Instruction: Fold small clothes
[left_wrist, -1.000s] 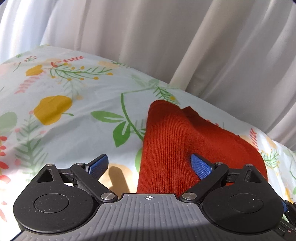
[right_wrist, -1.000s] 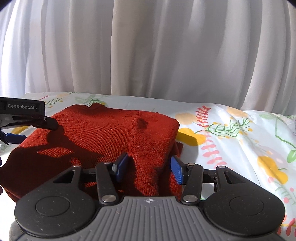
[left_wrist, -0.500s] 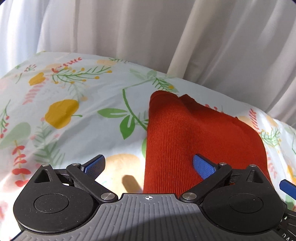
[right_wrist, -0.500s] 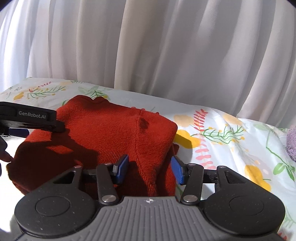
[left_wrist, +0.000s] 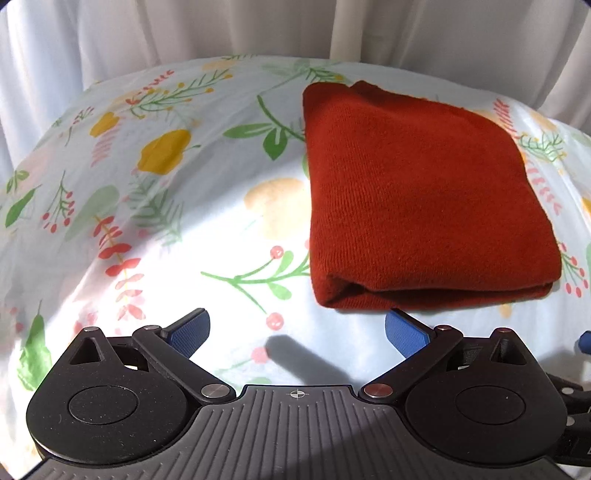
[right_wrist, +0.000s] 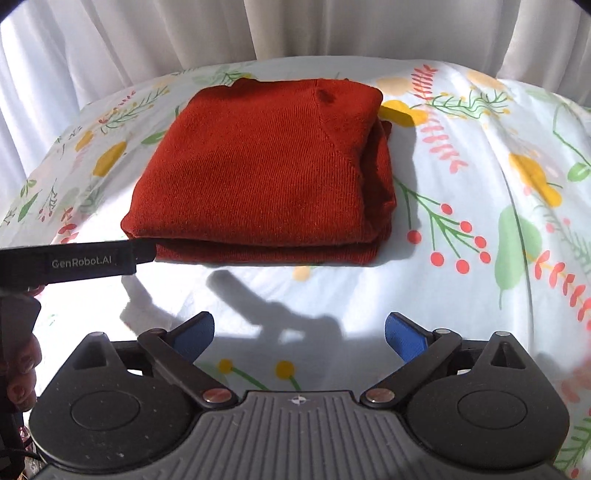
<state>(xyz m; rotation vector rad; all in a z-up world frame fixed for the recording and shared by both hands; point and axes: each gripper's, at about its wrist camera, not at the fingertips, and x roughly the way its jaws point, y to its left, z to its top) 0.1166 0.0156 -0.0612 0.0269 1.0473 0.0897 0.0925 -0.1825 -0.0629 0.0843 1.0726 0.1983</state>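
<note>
left gripper: spread wide, empty, backed off since 0.5 s ago | right gripper: wider than before, empty, withdrawn too | red knit garment: lies folded on floral sheet, untouched, far of both | judgement: fold looks complete, released

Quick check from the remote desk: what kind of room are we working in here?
Probably a bedroom. The folded red sweater lies on a soft, floral-printed bedsheet that dips like a mattress, with white curtains hanging right behind it.
</note>
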